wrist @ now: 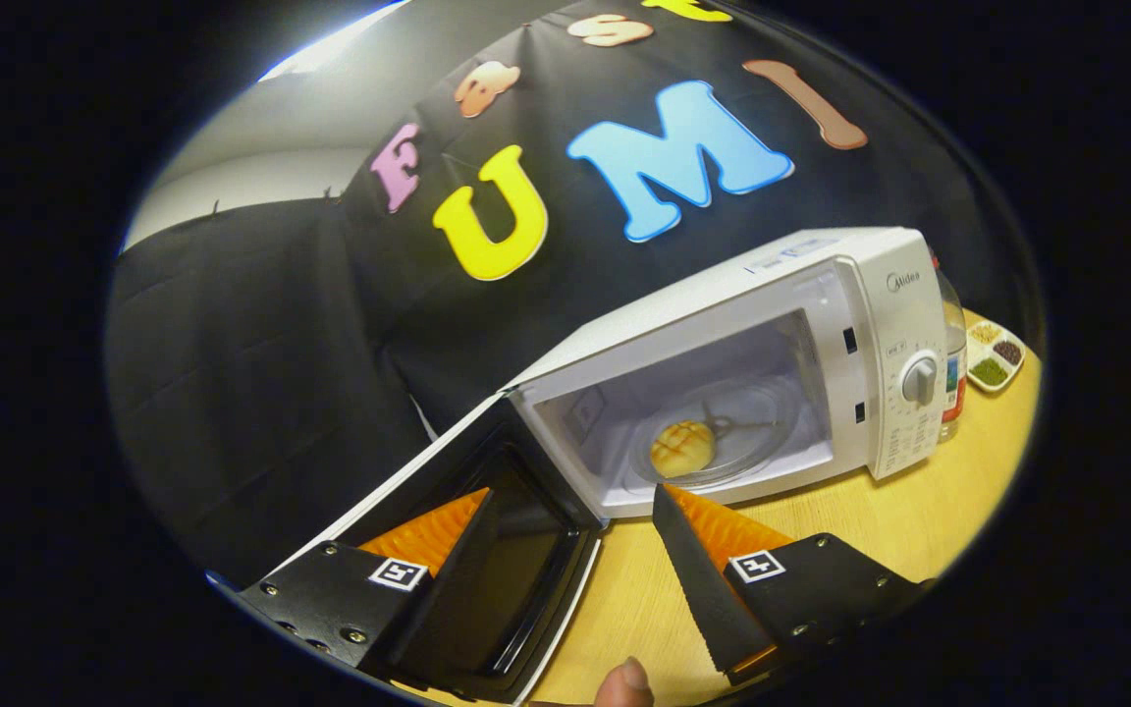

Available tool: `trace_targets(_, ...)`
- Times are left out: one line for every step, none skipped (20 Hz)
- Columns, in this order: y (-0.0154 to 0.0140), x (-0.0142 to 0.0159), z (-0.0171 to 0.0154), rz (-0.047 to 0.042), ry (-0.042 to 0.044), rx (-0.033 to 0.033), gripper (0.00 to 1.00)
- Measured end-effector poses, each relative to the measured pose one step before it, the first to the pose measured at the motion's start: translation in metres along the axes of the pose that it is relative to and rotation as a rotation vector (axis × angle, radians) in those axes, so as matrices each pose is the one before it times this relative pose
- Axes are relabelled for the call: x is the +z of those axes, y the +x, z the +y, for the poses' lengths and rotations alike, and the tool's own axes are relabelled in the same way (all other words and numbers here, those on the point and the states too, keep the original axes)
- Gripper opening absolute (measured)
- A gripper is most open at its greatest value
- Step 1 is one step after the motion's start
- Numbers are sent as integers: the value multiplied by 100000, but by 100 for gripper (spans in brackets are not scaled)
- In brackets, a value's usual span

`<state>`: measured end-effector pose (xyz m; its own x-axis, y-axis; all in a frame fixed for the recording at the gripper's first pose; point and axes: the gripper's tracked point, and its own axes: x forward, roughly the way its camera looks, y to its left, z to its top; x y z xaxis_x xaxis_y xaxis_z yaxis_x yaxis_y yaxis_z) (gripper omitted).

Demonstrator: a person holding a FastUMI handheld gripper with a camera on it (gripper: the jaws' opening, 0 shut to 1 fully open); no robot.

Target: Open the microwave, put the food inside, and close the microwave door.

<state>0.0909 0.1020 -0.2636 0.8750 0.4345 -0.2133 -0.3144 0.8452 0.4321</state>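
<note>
A white microwave (821,285) stands on the wooden table with its door (487,570) swung wide open toward me. Inside, a round yellow bun (682,448) rests on the glass turntable (752,432), near its front edge. My gripper (570,501) is open, fingers wide apart and nothing between them. The near finger (428,535) lies in front of the open door's inner face; the other finger (713,530) points at the cavity just below the bun. The fingertips stand a short way outside the opening.
A bottle (953,363) stands just beyond the microwave's control side, and past it a small white dish (996,358) holds spices. The wooden table (919,511) stretches ahead of the microwave. A fingertip of a person (627,682) shows between the fingers' bases.
</note>
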Motion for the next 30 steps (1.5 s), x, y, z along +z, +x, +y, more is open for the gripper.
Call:
trace_targets(-1133, 349, 887, -1631, -4171, 2142, 96)
trace_targets(-1038, 382, 808, -1790, -3692, 1550, 96)
trace_targets(-959, 384, 877, -1718, -3448, 1898, 96)
trace_targets(-865, 260, 1065, -1311, -3522, 1727, 96)
trace_targets(-833, 150, 1088, -754, -4060, 1933, 96)
trace_targets(-791, 165, 1290, -589, -4214, 2821, 96)
trace_targets(-675, 125, 1577, -721, -4594, 3924, 96)
trace_targets(-661, 119, 1525, -1065, -4932, 2952, 96)
trace_targets(-647, 143, 1398, -1164, -5282, 3002, 96)
trace_targets(-561, 200, 1589, -1173, -5438, 2638, 96)
trace_targets(-307, 146, 1458, -886, -4540, 2840, 96)
trace_targets(-35, -184, 1427, 113, -3127, 3112, 96)
trace_targets(-88, -49, 1489, 42, -488, 3707, 96)
trace_targets(-24, -200, 1469, -83, 1641, 4174, 96)
trace_targets(108, -113, 1269, -91, 2798, 3210, 96)
trace_targets(84, -20, 1011, 325, 2808, 2211, 96)
trace_targets(67, -249, 933, 1049, 1822, 1930, 96)
trace_targets(290, -137, 710, 906, 664, 1791, 96)
trace_targets(320, -199, 566, 722, 58, 1239, 96)
trace_targets(323, 2, 243, -684, -603, 42, 96)
trace_targets(273, 170, 340, -605, -757, 803, 96)
trace_targets(531, -101, 759, -104, 5, 2186, 96)
trace_targets(372, -401, 722, 988, 1152, 2675, 96)
trace_targets(219, -74, 835, 128, 1172, 2412, 96)
trace_targets(184, -199, 595, 500, 418, 1443, 96)
trace_targets(-21, -444, 831, 1412, 627, 1203, 95)
trace_targets(179, -521, 631, 1855, 1121, 2021, 95)
trace_targets(466, -635, 796, 1673, 1075, 1444, 93)
trace_targets(410, -521, 370, 639, -16, 506, 92)
trace_targets(653, -128, -357, 139, -860, -65, 92)
